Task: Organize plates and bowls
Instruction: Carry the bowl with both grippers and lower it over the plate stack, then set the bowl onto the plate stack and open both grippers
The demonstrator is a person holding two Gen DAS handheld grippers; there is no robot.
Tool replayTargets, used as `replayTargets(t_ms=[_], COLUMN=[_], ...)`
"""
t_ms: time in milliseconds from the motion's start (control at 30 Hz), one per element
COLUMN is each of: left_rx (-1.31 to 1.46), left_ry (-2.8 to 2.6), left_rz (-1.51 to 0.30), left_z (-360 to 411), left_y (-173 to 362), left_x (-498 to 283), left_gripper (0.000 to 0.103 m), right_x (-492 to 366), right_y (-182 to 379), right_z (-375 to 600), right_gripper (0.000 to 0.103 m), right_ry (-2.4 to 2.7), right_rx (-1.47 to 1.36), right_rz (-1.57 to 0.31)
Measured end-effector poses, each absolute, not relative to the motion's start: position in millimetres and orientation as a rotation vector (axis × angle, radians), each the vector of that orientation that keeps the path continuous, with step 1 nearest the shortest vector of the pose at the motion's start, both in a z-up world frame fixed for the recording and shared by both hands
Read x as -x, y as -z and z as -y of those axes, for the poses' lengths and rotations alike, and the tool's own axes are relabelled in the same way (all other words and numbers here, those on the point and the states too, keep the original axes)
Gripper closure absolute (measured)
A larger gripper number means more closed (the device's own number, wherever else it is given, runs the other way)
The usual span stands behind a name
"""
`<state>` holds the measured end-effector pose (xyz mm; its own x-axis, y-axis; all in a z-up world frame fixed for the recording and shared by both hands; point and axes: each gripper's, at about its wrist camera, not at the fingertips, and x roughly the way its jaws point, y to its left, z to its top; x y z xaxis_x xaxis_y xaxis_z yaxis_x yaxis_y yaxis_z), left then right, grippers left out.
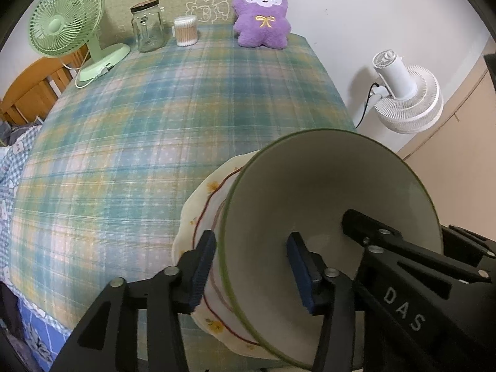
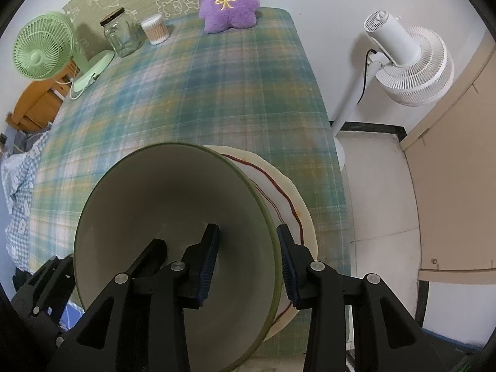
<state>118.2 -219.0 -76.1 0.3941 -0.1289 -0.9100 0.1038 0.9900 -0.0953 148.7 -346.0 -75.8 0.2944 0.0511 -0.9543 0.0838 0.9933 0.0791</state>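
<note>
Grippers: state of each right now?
Left gripper: open, jaws straddling the wall of the green-rimmed cream bowl, pads clear.
Right gripper: open, straddling the opposite wall, pads clear.

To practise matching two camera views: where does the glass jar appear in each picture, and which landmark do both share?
Left wrist view: the jar stands at the upper left, between the green fan and the cotton swabs.
Right wrist view: the jar is again upper left, smaller, right of the green fan.
Shared landmark: the purple plush at the table's far edge.
</note>
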Motion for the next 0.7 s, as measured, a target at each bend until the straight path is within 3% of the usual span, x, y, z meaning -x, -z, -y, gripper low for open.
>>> replayTargets(t_ms=[167,233,267,700], left_rx=[0.007,0.004,0.0,-0.019], left_ry=[0.142,0.154,0.157,0.183], left_rz=[-1.147,-1.139,-1.132,-1.036], left_z=[216.3,216.8,217.1,211.2], left_y=[73.3,71.1,69.5,43.6], left_x=[-114.7,-112.0,-110.7,-102.7], left_gripper=[0.04,0.03,0.029,0.017], right_x=[-142.9,-140.5,-139.1,-129.8], right_y=[71.8,69.4,67.7,40.4], right_z=[346.2,345.2,344.5,337.3], right_gripper=[0.061,0.041,0.038,0.027], right_ry=[0.028,0.021,0.016,0.028], right_rx=[-0.114,-0.118,-0.118,-0.115], right_rz=[-1.261,-1.255,-1.247,-1.151])
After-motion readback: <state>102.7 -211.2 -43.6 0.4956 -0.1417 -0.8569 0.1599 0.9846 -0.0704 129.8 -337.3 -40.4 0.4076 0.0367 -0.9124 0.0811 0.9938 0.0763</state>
